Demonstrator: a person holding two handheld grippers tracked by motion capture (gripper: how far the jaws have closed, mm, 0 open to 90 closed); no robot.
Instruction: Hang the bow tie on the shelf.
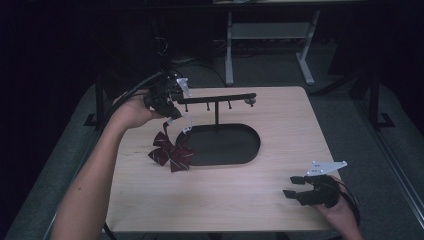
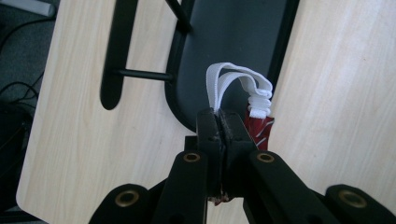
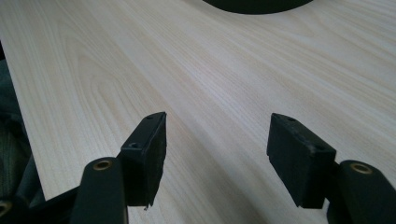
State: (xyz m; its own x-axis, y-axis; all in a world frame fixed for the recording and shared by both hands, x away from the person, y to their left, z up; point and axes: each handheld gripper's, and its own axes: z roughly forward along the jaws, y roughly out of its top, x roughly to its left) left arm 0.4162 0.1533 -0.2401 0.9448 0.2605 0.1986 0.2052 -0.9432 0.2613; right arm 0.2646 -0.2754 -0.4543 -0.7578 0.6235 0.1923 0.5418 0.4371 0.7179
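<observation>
The left gripper [image 1: 172,116] pinches the white elastic strap [image 2: 236,84] of a dark red bow [image 1: 171,152], which hangs over the wooden table [image 1: 280,130] beside the black stand base [image 1: 225,145]. The right gripper [image 1: 295,186] rests on the table with jaws spread, holding nothing.

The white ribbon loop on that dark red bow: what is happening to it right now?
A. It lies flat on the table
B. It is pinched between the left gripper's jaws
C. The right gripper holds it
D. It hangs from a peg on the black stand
B: the left gripper has its jaws closed on the white ribbon loop, and the dark red bow hangs below it.
</observation>
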